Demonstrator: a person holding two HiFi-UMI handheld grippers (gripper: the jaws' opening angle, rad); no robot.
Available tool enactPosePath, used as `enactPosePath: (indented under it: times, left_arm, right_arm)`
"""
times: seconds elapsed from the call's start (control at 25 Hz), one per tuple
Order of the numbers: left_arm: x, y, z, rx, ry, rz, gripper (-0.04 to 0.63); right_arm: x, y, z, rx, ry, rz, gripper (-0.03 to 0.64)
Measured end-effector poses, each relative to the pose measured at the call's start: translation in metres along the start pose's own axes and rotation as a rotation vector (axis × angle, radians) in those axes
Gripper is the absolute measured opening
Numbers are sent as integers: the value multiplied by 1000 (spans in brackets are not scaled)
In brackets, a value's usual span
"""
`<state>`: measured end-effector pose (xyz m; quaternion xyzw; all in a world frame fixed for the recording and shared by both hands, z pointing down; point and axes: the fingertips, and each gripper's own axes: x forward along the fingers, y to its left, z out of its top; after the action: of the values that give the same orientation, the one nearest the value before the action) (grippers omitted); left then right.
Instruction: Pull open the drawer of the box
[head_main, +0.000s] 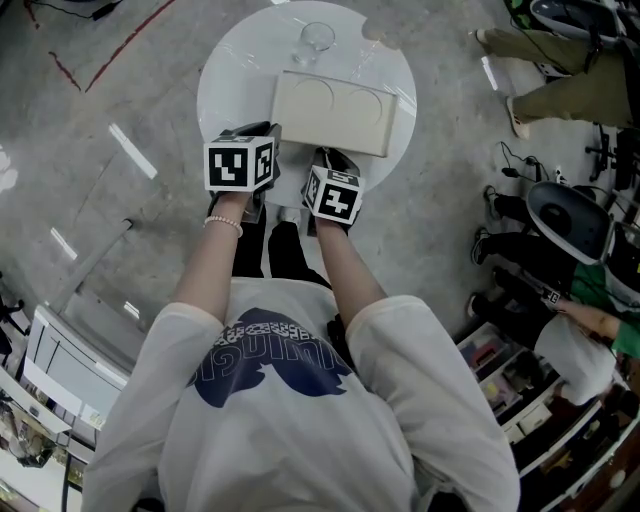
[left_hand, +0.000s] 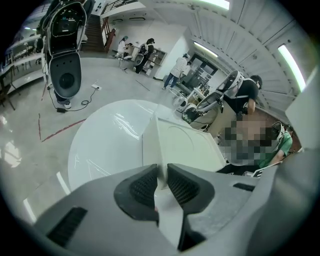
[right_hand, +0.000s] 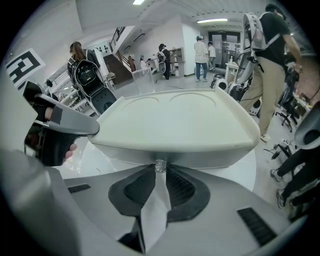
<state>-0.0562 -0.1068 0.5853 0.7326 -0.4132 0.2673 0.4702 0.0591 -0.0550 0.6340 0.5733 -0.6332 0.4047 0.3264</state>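
We look down on a round white table with a cream box lying across its near half, its lid pressed with two shallow circles, and a clear glass standing just beyond the box at the far rim. Our left gripper is clenched on the box's near left corner: in the left gripper view the ribbed pads press on either side of that pale edge, so the box is pinned there. Our right gripper comes in at the middle of the box's near side, angled downward, and its jaws are drawn in on the small clear knob that sticks out just under the overhanging lid, with the knob caught right at the tips of the dark pads. The drawer behind that knob appears to lie shut in the box, its front shaded under the lid's lip. From above, the two grippers sit close beside each other at the box's near edge, their marker cubes facing up toward us.
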Motion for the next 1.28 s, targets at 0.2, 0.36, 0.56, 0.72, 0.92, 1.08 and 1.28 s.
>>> enactPosePath:
  times: [0.2,0.36,0.56,0.72,0.92,1.08,1.28]
  left_arm:
    - [0,0,-1,-19,14,-4,72]
    - [-1,1,-1,-35,22,-6,72]
    - [0,1,-1,-46,33,-10,72]
    - [0,1,-1,-50,35,-9,71]
    - [0,1,-1,-60,37,-12,72]
    - [1,1,-1,-61,41,-11,71]
    - [2,2,-2,-69,45,-11,72]
  right_arm:
    - [-1,0,0,-3,2,-2,61]
    - [-1,1,-1,-7,5,-2,61]
    - [-6,3,-8,-7,6,2,60]
    - [-8,3,-13,-9,6,6,61]
    - [-10,4,-17,-13,8,7,60]
    - [-11,4,-22,-17,9,10,60]
    - [-13,5,-26,-20,10,14,60]
